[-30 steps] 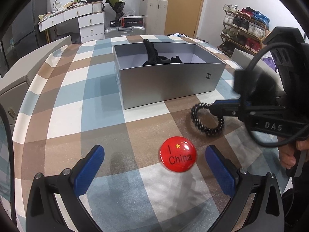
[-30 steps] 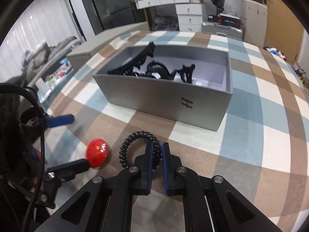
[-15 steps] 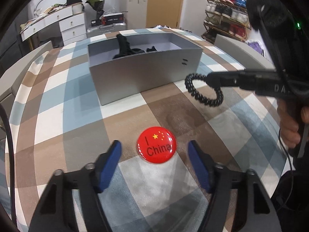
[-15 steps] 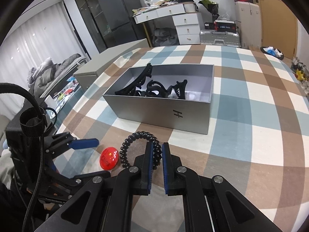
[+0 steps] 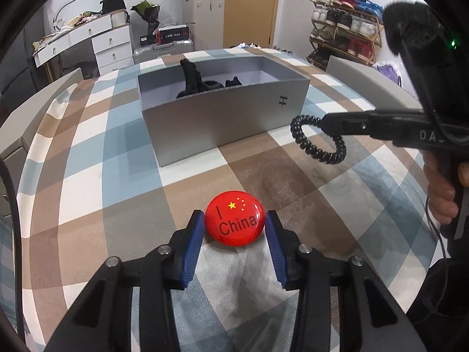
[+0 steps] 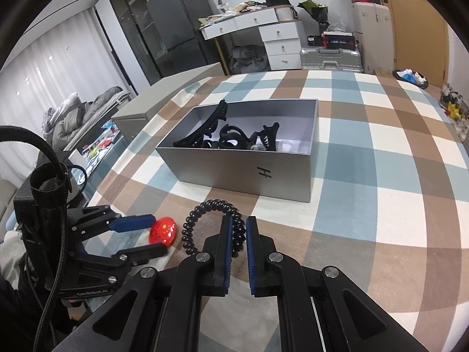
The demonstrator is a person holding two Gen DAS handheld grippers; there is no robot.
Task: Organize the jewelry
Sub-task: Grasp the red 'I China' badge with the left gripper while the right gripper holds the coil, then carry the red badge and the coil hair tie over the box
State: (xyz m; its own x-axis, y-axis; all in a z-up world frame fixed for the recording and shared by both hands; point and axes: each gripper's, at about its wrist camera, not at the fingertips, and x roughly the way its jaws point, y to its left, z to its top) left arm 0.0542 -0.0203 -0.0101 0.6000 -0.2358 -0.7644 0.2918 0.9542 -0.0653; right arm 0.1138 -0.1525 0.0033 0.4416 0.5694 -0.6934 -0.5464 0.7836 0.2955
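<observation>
A checked cloth [image 5: 117, 176] covers the table in a cluttered bedroom. On it lies the red badge [image 5: 235, 223], glossy and domed, so I judge it light, hard and slippery; my left gripper [image 5: 235, 228] is closing across its rim, its pads about touching. My right gripper [image 6: 236, 234] is clamped on the springy black coil hair tie [image 6: 205, 220], held clear of the cloth beside the grey box [image 6: 234, 170] of clips.
</observation>
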